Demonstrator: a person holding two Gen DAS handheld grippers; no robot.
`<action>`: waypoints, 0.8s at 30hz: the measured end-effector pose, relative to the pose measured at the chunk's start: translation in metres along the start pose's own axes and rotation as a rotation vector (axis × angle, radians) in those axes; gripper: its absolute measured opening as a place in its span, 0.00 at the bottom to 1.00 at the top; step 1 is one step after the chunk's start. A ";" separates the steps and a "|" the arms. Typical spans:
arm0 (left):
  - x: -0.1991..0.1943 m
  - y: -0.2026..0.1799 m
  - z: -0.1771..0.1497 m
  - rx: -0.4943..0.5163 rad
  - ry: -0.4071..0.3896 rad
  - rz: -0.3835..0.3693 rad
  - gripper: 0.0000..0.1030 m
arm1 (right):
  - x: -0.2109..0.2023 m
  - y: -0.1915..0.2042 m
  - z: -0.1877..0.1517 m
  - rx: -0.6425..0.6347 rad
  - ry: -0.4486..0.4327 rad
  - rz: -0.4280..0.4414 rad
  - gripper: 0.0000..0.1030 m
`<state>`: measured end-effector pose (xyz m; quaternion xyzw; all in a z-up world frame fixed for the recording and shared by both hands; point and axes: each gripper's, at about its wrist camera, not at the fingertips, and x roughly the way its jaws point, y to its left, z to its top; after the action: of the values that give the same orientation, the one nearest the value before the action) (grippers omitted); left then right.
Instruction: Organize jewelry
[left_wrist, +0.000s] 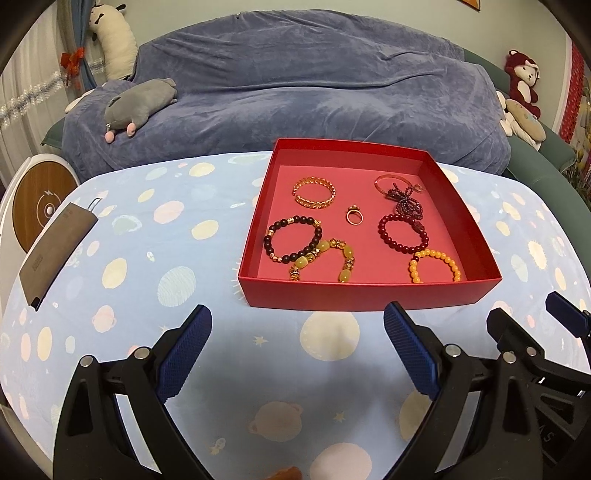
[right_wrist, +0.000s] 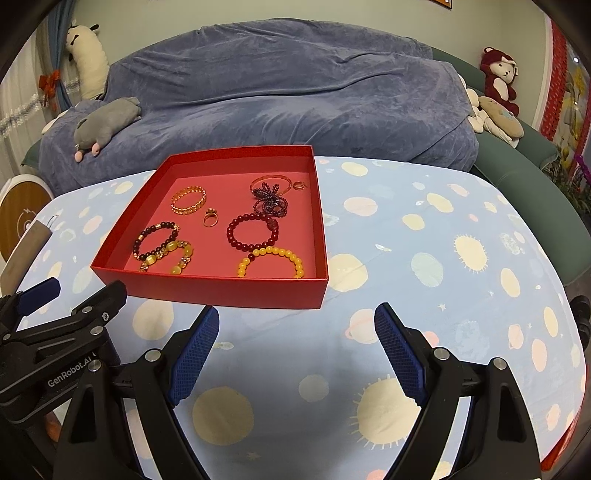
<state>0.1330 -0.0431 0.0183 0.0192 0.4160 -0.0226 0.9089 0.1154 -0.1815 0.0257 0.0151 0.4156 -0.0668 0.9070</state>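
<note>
While both tools gape, the red box (left_wrist: 365, 291) sits corner-skewed, holding bracelets.

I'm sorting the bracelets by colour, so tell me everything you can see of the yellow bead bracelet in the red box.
The yellow bead bracelet is a loop of round, glossy, opaque yellow-orange beads, with one dark red bead on its left side. It lies flat on the pink floor of the red box, in the near right corner, just in front of the dark red bead bracelet. No gripper touches it.
</note>
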 end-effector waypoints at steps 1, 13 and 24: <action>0.000 0.000 0.000 0.001 -0.002 -0.001 0.87 | 0.000 0.001 0.000 0.000 -0.001 -0.001 0.80; -0.002 0.001 -0.001 -0.005 -0.008 0.005 0.87 | 0.000 0.001 -0.001 0.000 -0.001 -0.001 0.80; 0.000 0.003 -0.003 -0.010 -0.005 0.016 0.87 | 0.003 0.005 -0.002 -0.007 0.001 0.001 0.80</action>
<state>0.1307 -0.0401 0.0169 0.0180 0.4135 -0.0132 0.9102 0.1166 -0.1762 0.0224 0.0120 0.4160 -0.0649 0.9070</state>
